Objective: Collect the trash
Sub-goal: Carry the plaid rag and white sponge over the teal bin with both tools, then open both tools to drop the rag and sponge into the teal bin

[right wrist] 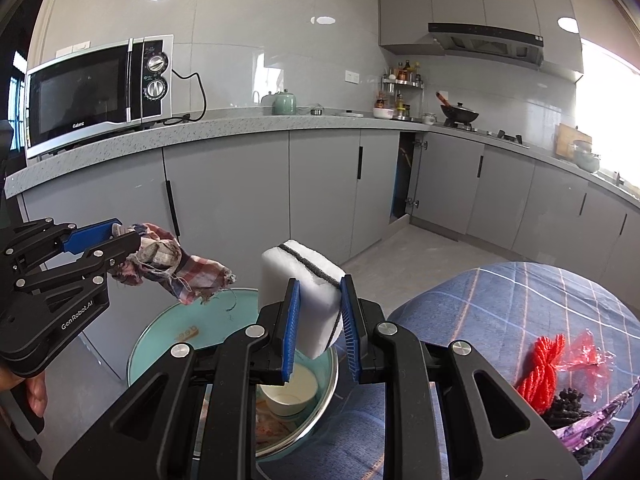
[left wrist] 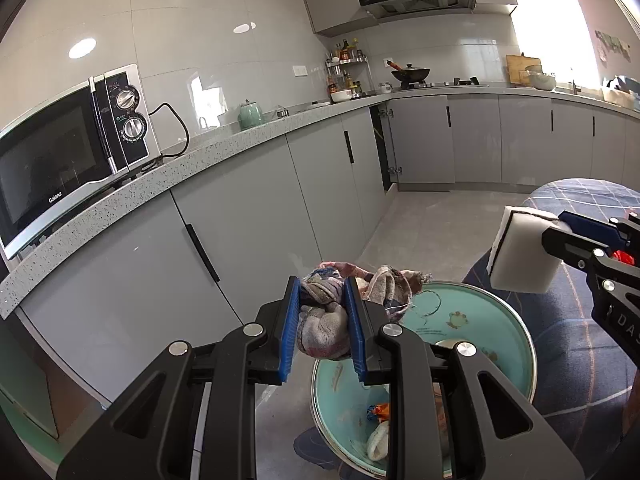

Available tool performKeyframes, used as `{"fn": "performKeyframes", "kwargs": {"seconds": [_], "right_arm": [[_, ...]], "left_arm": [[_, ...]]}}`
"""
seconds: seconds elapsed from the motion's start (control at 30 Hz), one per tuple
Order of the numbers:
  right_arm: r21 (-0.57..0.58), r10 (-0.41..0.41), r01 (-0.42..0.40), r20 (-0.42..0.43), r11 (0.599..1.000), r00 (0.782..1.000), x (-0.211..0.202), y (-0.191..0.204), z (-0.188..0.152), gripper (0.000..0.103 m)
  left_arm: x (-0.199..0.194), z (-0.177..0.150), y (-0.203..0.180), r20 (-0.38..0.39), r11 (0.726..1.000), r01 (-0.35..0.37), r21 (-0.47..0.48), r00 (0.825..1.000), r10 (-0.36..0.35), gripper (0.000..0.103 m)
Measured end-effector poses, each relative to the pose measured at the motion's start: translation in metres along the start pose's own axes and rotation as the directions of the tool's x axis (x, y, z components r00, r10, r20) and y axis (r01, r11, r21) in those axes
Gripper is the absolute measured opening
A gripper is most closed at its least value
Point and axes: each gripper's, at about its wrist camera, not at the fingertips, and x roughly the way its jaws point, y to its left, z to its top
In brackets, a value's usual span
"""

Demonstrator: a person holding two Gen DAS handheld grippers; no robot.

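Left gripper (left wrist: 322, 320) clamps a checked rag (left wrist: 324, 320), right gripper (right wrist: 318, 320) a white sponge (right wrist: 304, 292) — both over the teal bin (right wrist: 160, 344), blue-covered table (right wrist: 500, 312) on the right.

The left gripper (left wrist: 322, 326) holds a crumpled rag (left wrist: 336, 316) above the near-left rim of the trash bin (left wrist: 516, 344), which stands on the floor (left wrist: 424, 224). The right gripper (right wrist: 318, 330) holds a sponge (right wrist: 308, 288) over the bin's right side, beside a cloth-covered surface (right wrist: 500, 308) to the right. In the bin lie a paper cup (right wrist: 286, 394) and scraps. On the covered surface, at its near right, lie a bundle of cord (right wrist: 540, 364) and a plastic wrapper (right wrist: 588, 354). Behind the bin, cabinets (right wrist: 320, 192) carry the table (right wrist: 224, 126): microwave (right wrist: 96, 88) at far left, teapot (right wrist: 284, 104) to its right, wok (right wrist: 460, 114) farther right.
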Motion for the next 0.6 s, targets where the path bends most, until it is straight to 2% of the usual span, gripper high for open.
{"fn": "performKeyframes", "kwargs": {"seconds": [0.6], "right_arm": [[-0.019,0.03,-0.031,-0.016,0.999,0.999,0.0075,0.0107,-0.0039,0.022]], "left_arm": [[0.0068,-0.002,0.008,-0.008,1.0,0.022,-0.011,1.0,-0.022,0.024]]}}
